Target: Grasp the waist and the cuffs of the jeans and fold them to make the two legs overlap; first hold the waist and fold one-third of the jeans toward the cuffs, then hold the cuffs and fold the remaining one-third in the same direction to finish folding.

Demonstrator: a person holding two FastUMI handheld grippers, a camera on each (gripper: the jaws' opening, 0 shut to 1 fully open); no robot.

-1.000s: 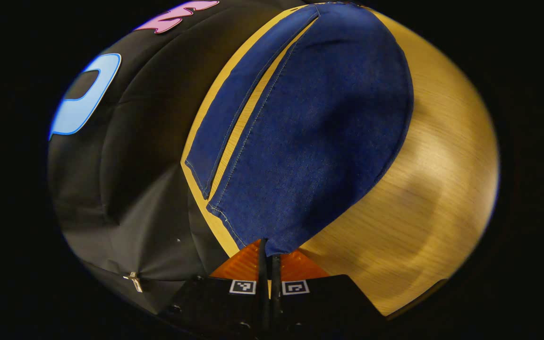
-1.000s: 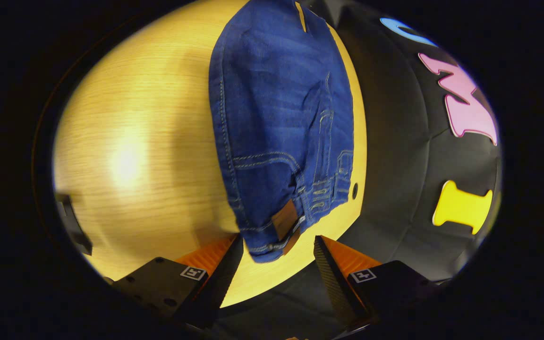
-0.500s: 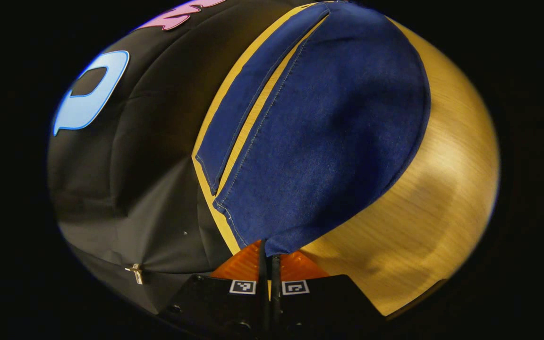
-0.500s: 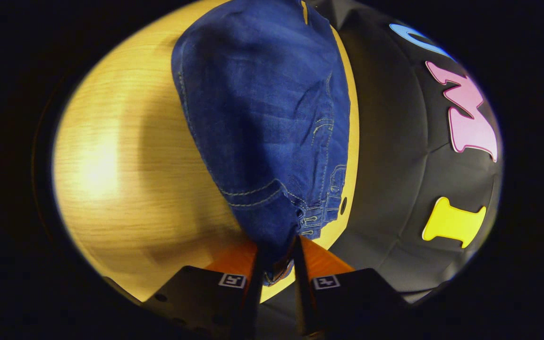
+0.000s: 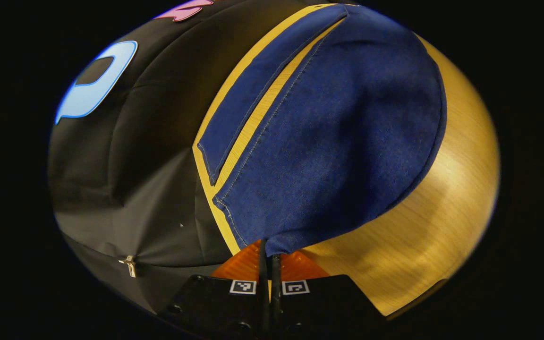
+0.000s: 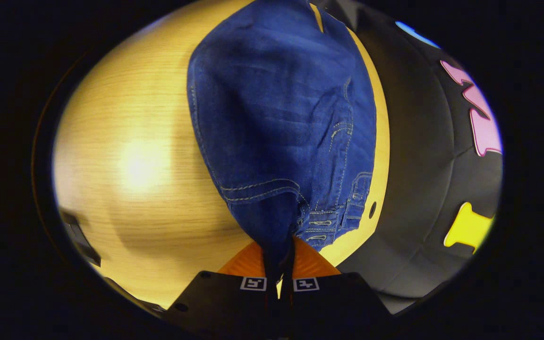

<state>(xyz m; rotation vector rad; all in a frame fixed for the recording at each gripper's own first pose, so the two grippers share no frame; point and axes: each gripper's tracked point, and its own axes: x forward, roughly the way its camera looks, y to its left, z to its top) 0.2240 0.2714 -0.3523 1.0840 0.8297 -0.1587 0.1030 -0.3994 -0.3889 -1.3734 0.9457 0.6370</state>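
Blue jeans (image 5: 328,141) lie stretched along the wooden table (image 5: 442,198). In the left gripper view, my left gripper (image 5: 269,249) is shut on the corner of the nearer leg's cuff, lifted a little off the wood. The other leg (image 5: 253,94) lies flat beside it, next to the table's edge. In the right gripper view, my right gripper (image 6: 279,257) is shut on the jeans (image 6: 276,118) at the waist, near the belt loops (image 6: 343,217), and the denim rises from the table (image 6: 149,189) into the fingers.
The table's far edge runs close along the jeans, with the black cloth wall (image 5: 149,156) right behind it. A small dark hole (image 6: 372,209) sits in the wood by the waistband. A dark object (image 6: 80,236) shows at the table's left side in the right gripper view.
My right gripper went from open before the waistband to shut on it, and has drawn the waist up. My left gripper stayed shut on the cuff, which lifted and spread a little.
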